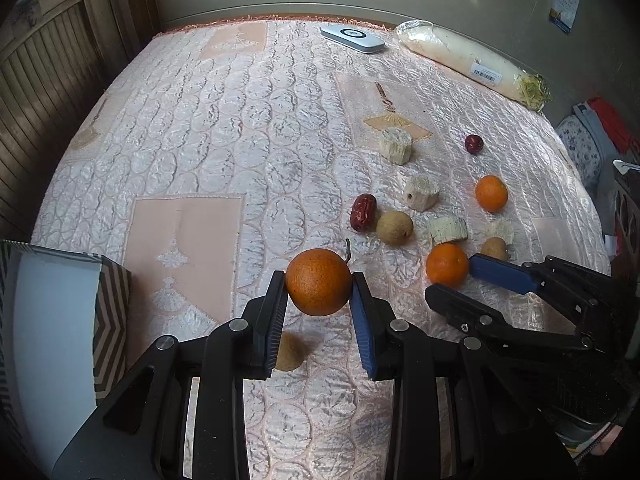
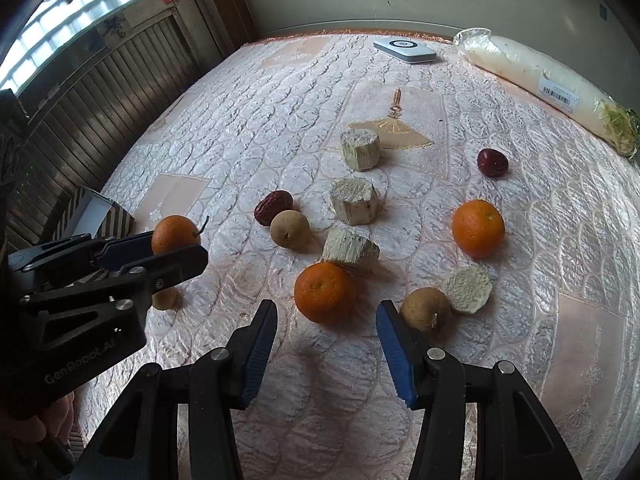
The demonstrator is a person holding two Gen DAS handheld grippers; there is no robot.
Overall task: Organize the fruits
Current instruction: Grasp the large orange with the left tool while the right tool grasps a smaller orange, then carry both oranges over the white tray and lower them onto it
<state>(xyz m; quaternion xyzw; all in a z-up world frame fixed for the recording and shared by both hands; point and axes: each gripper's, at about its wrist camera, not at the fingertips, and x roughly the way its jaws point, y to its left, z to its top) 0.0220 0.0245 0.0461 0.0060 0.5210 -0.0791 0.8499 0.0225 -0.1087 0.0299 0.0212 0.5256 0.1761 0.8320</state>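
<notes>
Fruits were scattered on the right half of a quilted pink tablecloth (image 1: 240, 128). Stemmed orange (image 1: 318, 282) was clamped between the left gripper (image 1: 319, 286) pads, lifted clear of the cloth, shadow under it. A longan (image 1: 289, 354) sat on the cloth just below, partly hidden by the left finger. Right gripper (image 2: 326, 320) had fingers apart, hovering low with a second orange (image 2: 325, 292) just ahead of the gap, not touching either pad. A second longan (image 2: 425, 311) sat just beside the right finger's tip, touching a pale round chunk (image 2: 469, 289). Another pale cut chunk (image 2: 349, 249) rested right behind the second orange, touching or nearly so; couldn't tell which. Two more chunks lay further back: middle chunk (image 2: 353, 200) and far chunk (image 2: 361, 149). A wrinkled red date (image 2: 273, 207) lay against a third longan (image 2: 289, 228). Third orange (image 2: 478, 228) sat alone to the right, a second red date (image 2: 492, 162) beyond it, well apart. Patterned box (image 1: 48, 344) with white interior stood at the left edge of the table, near the left gripper. Far edge: white flat device (image 1: 352, 39) and a plastic-wrapped white radish (image 1: 472, 62) with a barcode label.
</notes>
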